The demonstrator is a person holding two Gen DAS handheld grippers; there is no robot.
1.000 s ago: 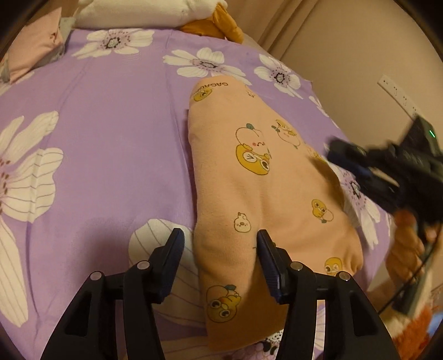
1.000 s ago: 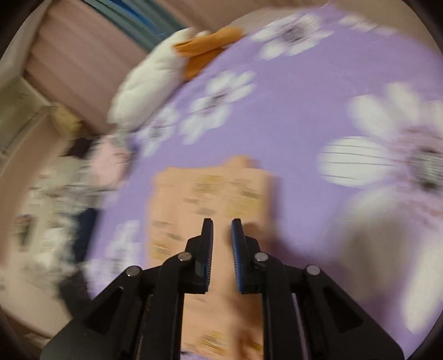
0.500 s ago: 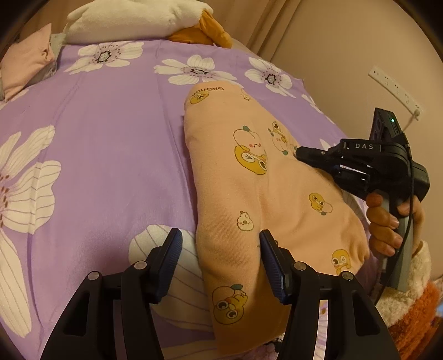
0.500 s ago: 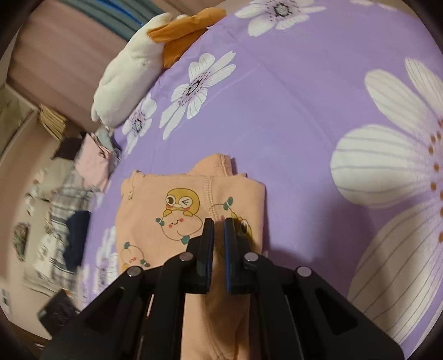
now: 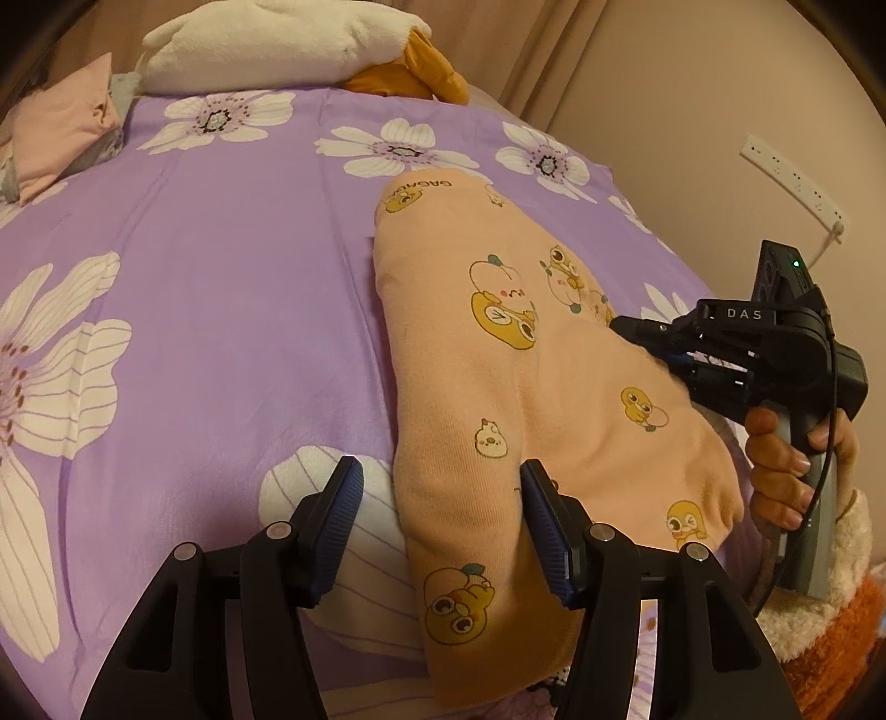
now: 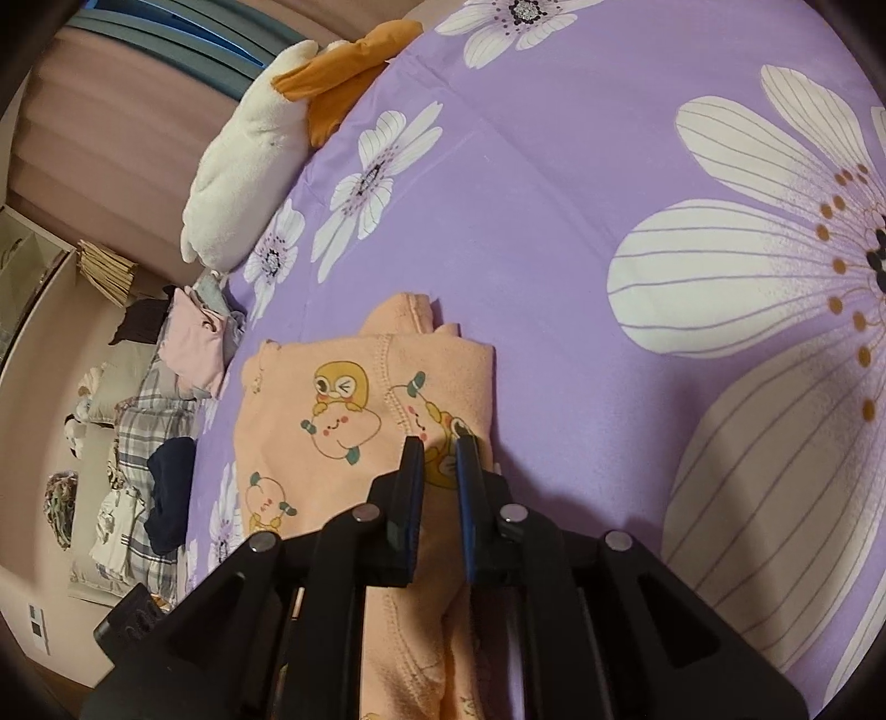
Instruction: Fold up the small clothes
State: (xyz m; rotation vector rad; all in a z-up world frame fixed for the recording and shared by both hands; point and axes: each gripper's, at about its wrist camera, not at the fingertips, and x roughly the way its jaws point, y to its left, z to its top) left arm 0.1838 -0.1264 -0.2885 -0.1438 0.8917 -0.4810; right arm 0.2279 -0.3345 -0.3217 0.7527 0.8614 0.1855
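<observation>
We see one small peach-orange fleece garment printed with cartoon ducks and peaches [image 5: 531,399] lying folded lengthwise on the purple bedsheet with large white flowers [image 5: 221,310]. Relative to that garment, our two tools sit at separate spots. The left black two-finger gripper [image 5: 440,515] stands wide open at the garment's near end, one finger on the sheet just beside the fabric's left edge and the other resting on the cloth itself; it holds nothing. The right black two-finger gripper [image 6: 440,459] is nearly closed, its two jaws a narrow gap apart with a ridge of the garment's folded right edge pinched up between them. In the left wrist view the right gripper's tip meets the garment's right side, and one bare hand [image 5: 786,465] grips its handle. Beyond the garment's far end lies one white and orange plush toy [image 5: 288,50]. One pile of other clothes [image 6: 166,399] sits past the garment's left side.
</observation>
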